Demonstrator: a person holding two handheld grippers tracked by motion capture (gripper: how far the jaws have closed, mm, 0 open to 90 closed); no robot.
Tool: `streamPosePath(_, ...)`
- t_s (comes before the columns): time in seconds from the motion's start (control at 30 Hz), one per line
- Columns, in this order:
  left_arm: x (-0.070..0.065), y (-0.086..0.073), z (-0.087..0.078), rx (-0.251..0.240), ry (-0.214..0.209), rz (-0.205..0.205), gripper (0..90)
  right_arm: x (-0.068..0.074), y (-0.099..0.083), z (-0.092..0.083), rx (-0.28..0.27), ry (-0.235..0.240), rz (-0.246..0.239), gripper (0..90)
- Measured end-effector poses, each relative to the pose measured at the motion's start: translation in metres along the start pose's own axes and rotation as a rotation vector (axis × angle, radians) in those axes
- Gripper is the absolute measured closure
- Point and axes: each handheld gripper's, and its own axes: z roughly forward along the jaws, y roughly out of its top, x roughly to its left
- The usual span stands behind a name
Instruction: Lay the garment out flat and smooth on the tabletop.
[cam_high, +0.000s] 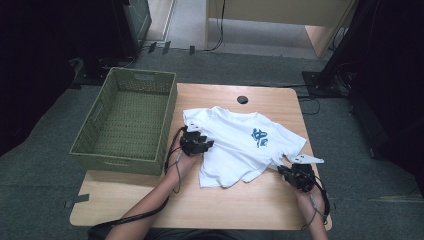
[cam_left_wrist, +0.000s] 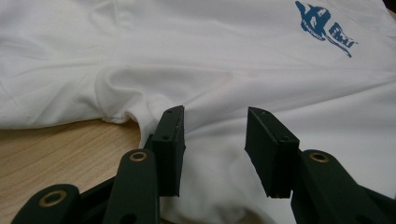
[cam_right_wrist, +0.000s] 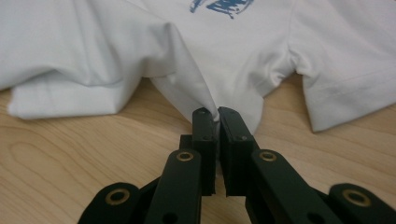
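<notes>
A: Where is the shirt (cam_high: 240, 145) relative to the basket (cam_high: 85, 145)?

B: Just beside the basket's right wall, spread on the table (cam_high: 150, 205), collar toward the basket's far corner, hem toward me. Its blue print (cam_high: 259, 137) faces up. The lower hem corner on the basket side is folded over and bunched. The basket has nothing in it.

A: Right gripper?

B: The right gripper (cam_right_wrist: 217, 114) is on the side of the shirt away from the basket, and its jaws are pressed together on a pinch of white cloth. In the right gripper view a peak of fabric rises into the jaws. I judge it to be the side edge below the sleeve (cam_right_wrist: 345, 70). Grip looks secure.

A: Left?

B: The left gripper (cam_left_wrist: 215, 126) sits between basket and shirt, at the shirt's near edge. Its jaws are partly spread and straddle a ridge of cloth below the armpit crease. A gap shows at each pad, so I log nothing held.

A: What does the next move turn on?

B: The shirt's long axis runs collar to hem, away from me, and the two grippers face each other across it. The left one is nearer the basket, with cloth already between its pads. My judgement is that it need only close where it is. Then both sides can lift together.
</notes>
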Motion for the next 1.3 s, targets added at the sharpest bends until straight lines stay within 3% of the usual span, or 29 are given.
streamPosePath(0.07, 0.001, -0.001, 0.000, -0.006, -0.008, -0.009, 57.9, -0.002, -0.002, 0.000, 0.012, -0.036, -0.004, 86.0)
streamPosePath(0.17, 0.002, 0.000, -0.004, -0.007, -0.034, -0.060, 56.9, -0.005, -0.003, 0.000, -0.010, -0.089, 0.023, 76.1)
streamPosePath(0.27, -0.002, 0.001, -0.013, -0.049, -0.058, -0.062, 56.8, -0.004, -0.002, -0.009, -0.078, -0.071, 0.060, 74.9)
streamPosePath(0.33, -0.007, 0.003, -0.019, -0.062, -0.074, -0.054, 56.8, 0.001, -0.002, -0.013, -0.094, -0.061, 0.054, 77.0)
streamPosePath(0.5, -0.019, 0.001, -0.026, -0.059, -0.110, -0.046, 56.8, 0.017, -0.003, -0.010, -0.083, -0.035, 0.010, 77.9)
streamPosePath(0.67, -0.027, -0.005, -0.029, -0.059, -0.145, -0.058, 56.8, 0.020, -0.006, 0.001, -0.067, -0.003, 0.023, 77.6)
streamPosePath(0.83, -0.033, -0.013, -0.028, -0.051, -0.168, -0.057, 56.3, 0.023, -0.007, 0.011, -0.059, -0.015, 0.000, 77.2)
streamPosePath(1.0, -0.040, -0.021, -0.022, -0.034, -0.191, -0.047, 56.0, 0.032, -0.003, 0.021, -0.062, 0.006, -0.037, 75.8)
streamPosePath(1.17, -0.045, -0.026, -0.020, -0.023, -0.202, -0.030, 55.5, 0.040, 0.008, 0.025, -0.096, 0.089, -0.041, 72.9)
streamPosePath(1.3, -0.045, -0.028, -0.019, -0.012, -0.200, -0.026, 55.2, 0.047, 0.021, 0.025, -0.113, 0.122, -0.068, 68.7)
